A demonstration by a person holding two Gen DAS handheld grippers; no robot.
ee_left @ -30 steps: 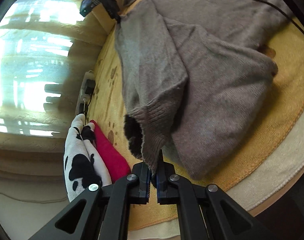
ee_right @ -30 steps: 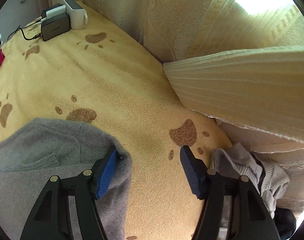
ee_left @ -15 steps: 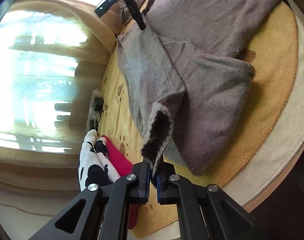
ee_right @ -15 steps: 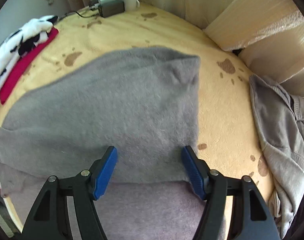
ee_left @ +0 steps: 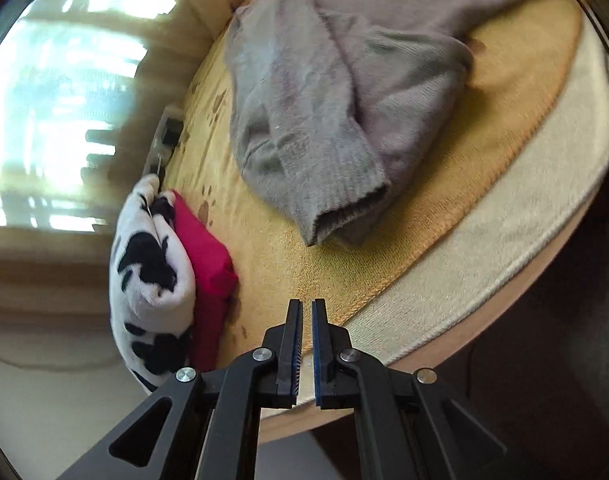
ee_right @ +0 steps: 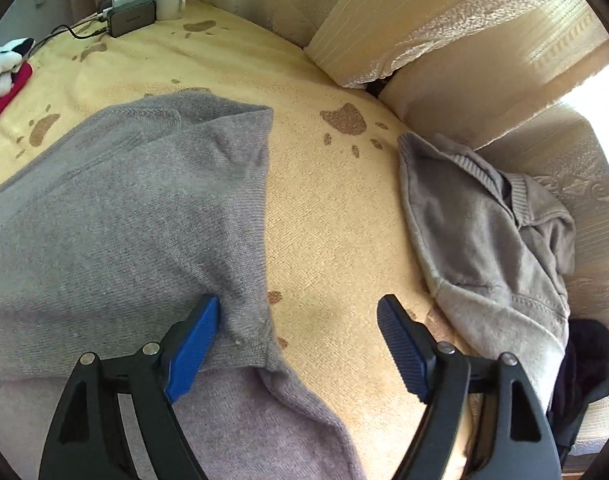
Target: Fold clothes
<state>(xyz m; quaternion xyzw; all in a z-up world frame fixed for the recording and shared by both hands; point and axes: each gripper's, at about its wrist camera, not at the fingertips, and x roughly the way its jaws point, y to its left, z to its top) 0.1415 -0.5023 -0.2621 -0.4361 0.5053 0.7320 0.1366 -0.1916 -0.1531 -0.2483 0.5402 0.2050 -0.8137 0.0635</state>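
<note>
Your grey sweater (ee_left: 344, 92) lies on the yellow blanket (ee_left: 384, 256), its folded sleeve (ee_left: 328, 168) running lengthwise, cuff toward your left hand-held gripper (ee_left: 307, 312), which is clenched and empty. Your right hand-held gripper (ee_right: 300, 320), jaws just widening, straddles the sweater's edge without pinching it.

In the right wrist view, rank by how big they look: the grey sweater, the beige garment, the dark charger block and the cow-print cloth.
1. grey sweater
2. beige garment
3. dark charger block and cow-print cloth: both look small and far off, and the cloth is cut by the frame edge, so no ranking between them.
</note>
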